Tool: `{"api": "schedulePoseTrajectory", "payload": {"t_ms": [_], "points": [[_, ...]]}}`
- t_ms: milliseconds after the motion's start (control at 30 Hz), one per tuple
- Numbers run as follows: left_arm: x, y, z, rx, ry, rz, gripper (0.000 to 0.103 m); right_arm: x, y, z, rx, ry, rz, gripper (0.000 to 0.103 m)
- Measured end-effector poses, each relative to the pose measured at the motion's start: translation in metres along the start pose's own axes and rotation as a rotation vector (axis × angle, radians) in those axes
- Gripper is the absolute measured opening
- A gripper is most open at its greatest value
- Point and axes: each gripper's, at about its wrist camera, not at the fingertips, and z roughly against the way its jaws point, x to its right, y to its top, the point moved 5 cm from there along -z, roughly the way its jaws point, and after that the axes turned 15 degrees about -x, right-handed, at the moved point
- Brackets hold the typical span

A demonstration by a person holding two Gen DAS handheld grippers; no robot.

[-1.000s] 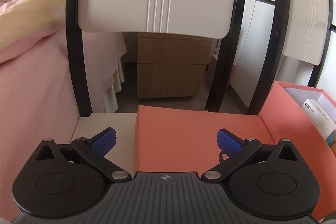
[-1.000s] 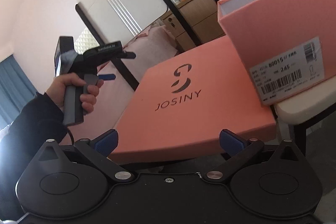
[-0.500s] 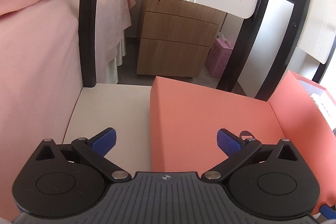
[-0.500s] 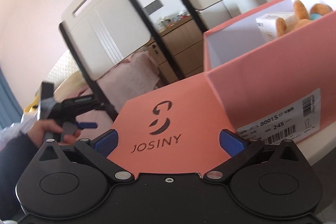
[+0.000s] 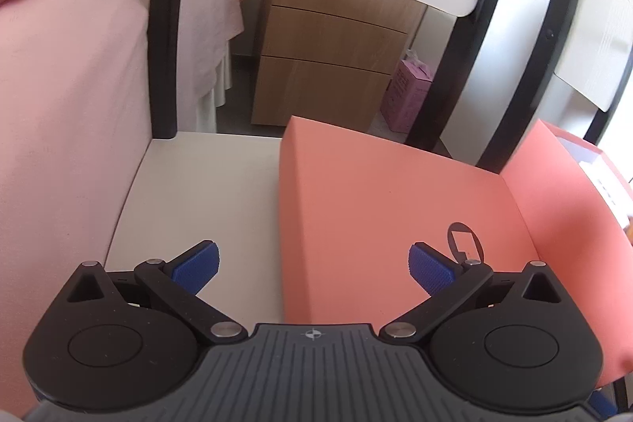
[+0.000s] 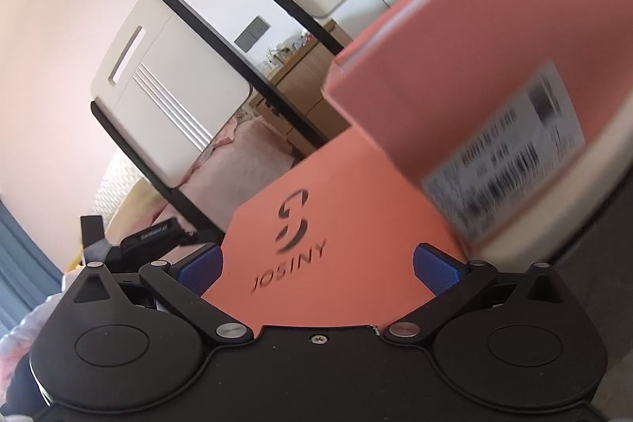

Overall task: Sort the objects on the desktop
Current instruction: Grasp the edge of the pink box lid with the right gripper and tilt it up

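Lid (image 6: 336, 224) handling: stiff, light cardboard, probably.
I am holding both claws (image 5: 312, 265) (image 6: 318, 265) wide; edge at lower centre is offering grip.

Two chairs (image 6: 174, 82), one box (image 6: 455, 74), one lid (image 5: 387, 208).

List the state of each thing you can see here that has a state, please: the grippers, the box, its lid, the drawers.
left gripper: open, empty, above the lid edge.
right gripper: open, lid between its fingers, not clamped.
lid: off the box, flat, logo side up.
shoe box: open, uncovered, beside the lid.
wooden drawers: shut.
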Motion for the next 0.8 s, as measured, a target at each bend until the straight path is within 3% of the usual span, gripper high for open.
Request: {"api": "schedulePoseTrajectory", "payload": {"t_ms": [200, 500, 700, 767, 800], "points": [[0.001, -0.001, -0.002, -0.013, -0.031, 0.009, 0.103, 0.021, -0.048, -0.015, -0.043, 0.045, -0.160, 0.103], [-0.003, -0.004, -0.013, -0.048, -0.027, 0.020, 0.103, 0.061, -0.047, -0.040, 0.129, 0.112, -0.322, 0.101], [-0.016, -0.007, -0.024, -0.115, -0.070, 0.064, 0.103, 0.060, -0.043, -0.044, 0.158, 0.112, -0.311, 0.084], [-0.021, -0.009, -0.028, -0.140, -0.076, 0.076, 0.103, 0.055, -0.042, -0.042, 0.153, 0.112, -0.288, 0.067], [-0.023, -0.010, -0.030, -0.153, -0.080, 0.082, 0.103, 0.050, -0.041, -0.040, 0.155, 0.113, -0.268, 0.063]]}}
